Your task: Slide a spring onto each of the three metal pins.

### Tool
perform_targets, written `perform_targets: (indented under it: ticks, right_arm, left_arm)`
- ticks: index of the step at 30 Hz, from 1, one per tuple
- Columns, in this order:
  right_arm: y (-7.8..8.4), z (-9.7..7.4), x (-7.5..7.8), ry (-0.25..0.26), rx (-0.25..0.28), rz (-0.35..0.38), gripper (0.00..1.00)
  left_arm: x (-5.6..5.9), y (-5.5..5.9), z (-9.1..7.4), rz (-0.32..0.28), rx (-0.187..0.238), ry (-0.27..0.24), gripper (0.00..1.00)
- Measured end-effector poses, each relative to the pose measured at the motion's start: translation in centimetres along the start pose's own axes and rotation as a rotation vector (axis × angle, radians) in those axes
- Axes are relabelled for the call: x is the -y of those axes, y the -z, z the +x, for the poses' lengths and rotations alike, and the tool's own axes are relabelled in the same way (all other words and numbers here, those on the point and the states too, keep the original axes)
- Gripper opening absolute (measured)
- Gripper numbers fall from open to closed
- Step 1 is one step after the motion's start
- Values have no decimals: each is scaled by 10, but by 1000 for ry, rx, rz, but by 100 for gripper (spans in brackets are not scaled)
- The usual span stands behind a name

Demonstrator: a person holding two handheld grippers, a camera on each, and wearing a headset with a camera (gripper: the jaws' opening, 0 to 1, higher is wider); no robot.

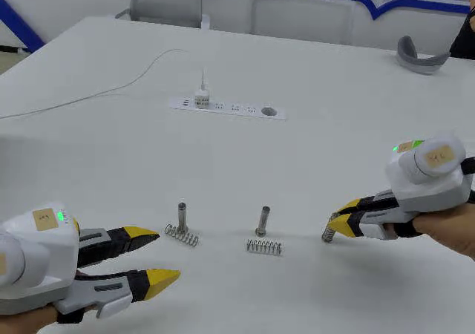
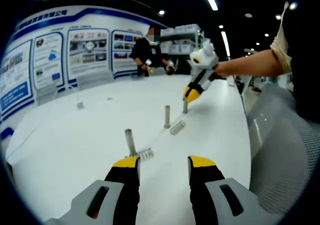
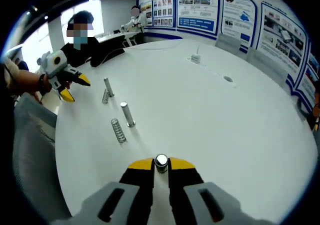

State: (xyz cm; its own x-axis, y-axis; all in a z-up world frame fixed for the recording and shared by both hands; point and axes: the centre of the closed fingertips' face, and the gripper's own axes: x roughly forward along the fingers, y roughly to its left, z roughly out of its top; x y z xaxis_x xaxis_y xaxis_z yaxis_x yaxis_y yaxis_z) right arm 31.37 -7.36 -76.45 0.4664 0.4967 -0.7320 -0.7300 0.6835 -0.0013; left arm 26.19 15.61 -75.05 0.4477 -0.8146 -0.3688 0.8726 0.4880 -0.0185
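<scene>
Two pins stand upright near the front of the white surface [image 1: 312,156]. The left pin [image 1: 182,214] has a spring [image 1: 182,235] lying on its side right at its foot. The middle pin [image 1: 263,220] has a second spring [image 1: 265,247] lying flat just in front of it. Neither spring is on its pin yet. Each was probably laid beside its own pin so the pairing is plain and the reach short.

The third pin [image 1: 327,234] stands off to the right, and the right tongs [image 1: 335,223] are drawn in narrow around it. In the right gripper view its round top sits squarely between the yellow tips. Its lower part looks ribbed in the head view (possibly a spring on it, though too small to be sure). My guess is that the grip is there to steady that pin or seat something on it.

The left tongs [image 1: 168,254] hover spread wide and empty, low over the surface, just left of the left pin's spring — well placed, I judge, to pick that one up next. Farther back lies a power strip [image 1: 226,107].
</scene>
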Motion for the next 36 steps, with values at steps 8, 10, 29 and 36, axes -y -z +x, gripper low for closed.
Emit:
perform_targets:
  ticks: [8,10,29,36]
  right_arm:
    - [0,3,3,2,4,-3,12]
    - [1,4,3,2,2,-5,12]
    - [18,-1,1,17,-12,-3,16]
    - [25,-5,-5,18,-14,8,16]
  left_arm:
    - [-1,0,1,0,0,-2,39]
    - [-1,0,1,-2,2,-2,39]
    - [2,-3,2,5,5,5,39]
    - [2,-4,2,6,7,5,39]
